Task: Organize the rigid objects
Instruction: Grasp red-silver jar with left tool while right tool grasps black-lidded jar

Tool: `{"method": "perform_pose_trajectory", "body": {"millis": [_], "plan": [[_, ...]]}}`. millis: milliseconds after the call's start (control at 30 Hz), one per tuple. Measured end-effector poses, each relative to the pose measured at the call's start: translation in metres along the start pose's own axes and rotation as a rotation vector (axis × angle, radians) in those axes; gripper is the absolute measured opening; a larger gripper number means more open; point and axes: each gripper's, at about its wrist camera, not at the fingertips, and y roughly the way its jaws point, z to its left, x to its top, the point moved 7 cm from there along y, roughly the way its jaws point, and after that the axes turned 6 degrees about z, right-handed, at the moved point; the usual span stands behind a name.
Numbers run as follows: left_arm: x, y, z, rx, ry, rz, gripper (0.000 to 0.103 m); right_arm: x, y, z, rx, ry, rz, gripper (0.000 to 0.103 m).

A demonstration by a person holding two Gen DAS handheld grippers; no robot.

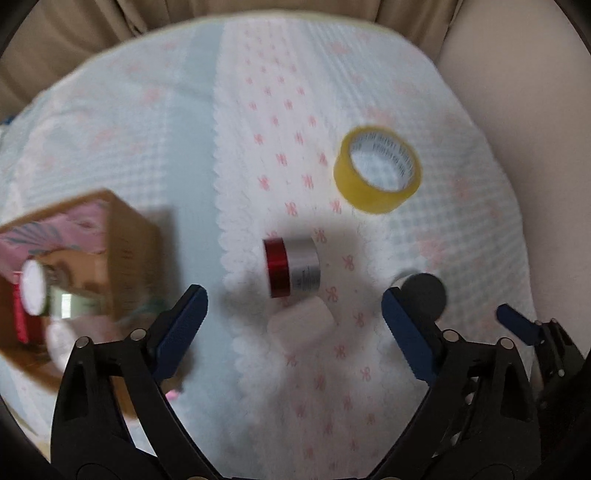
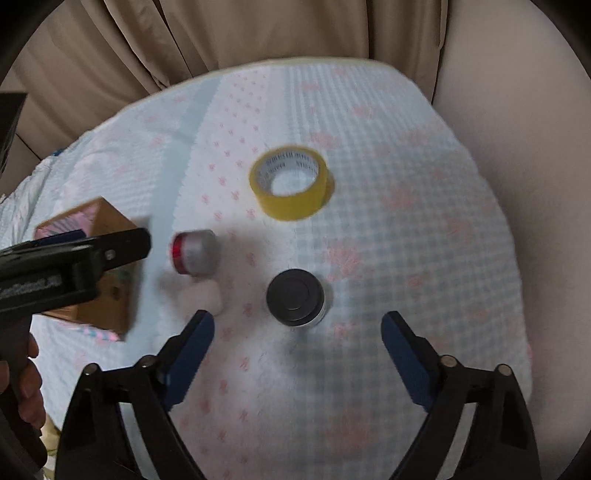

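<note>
A silver jar with a red lid (image 1: 291,267) lies on its side on the cloth-covered table, and shows in the right wrist view (image 2: 194,252). A white block (image 1: 303,328) lies just in front of it. My left gripper (image 1: 293,332) is open and empty above them. A black-lidded jar (image 2: 295,302) stands upright ahead of my right gripper (image 2: 297,339), which is open and empty; the jar also shows in the left wrist view (image 1: 423,297). A yellow tape roll (image 2: 290,183) lies flat further back, also in the left wrist view (image 1: 376,169). A cardboard box (image 1: 77,273) at left holds several items.
The table cloth (image 2: 406,258) is pale blue and white with pink bows. Beige curtains (image 2: 258,33) hang behind the table's far edge. The left gripper's body (image 2: 66,266) crosses over the box (image 2: 107,295) in the right wrist view. The right gripper's finger (image 1: 517,325) shows at the left view's lower right.
</note>
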Motion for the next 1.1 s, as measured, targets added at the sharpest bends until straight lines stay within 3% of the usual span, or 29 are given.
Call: {"method": "perform_pose_trajectory", "body": {"millis": [133,267,333,467,533,567,833,1100], "plan": [[0.004,0.035,-0.001,0.009,0.027,0.019,0.094,-0.001,0.038,0.002,-0.006,-0.056,0.041,0.086],[0.010,0.066,0.006,0.019,0.013,0.052,0.081,-0.001,0.064,0.004,-0.022,-0.103,0.061,0.081],[0.012,0.075,0.010,0.028,0.004,0.067,0.073,-0.001,0.074,0.004,-0.029,-0.112,0.072,0.072],[0.015,0.087,0.013,0.010,-0.007,0.084,0.054,0.003,0.080,0.004,-0.024,-0.128,0.062,0.067],[0.015,0.092,0.011,0.006,0.005,0.104,0.049,0.004,0.083,0.005,-0.018,-0.133,0.073,0.055],[0.015,0.095,0.009,0.011,0.014,0.111,0.046,0.005,0.084,0.004,-0.026,-0.136,0.079,0.054],[0.024,0.089,0.008,0.026,0.037,0.095,0.040,0.012,0.083,0.007,-0.020,-0.124,0.099,0.054],[0.024,0.064,0.008,0.010,0.049,0.057,0.039,0.016,0.068,0.001,-0.021,-0.088,0.065,0.054]]}}
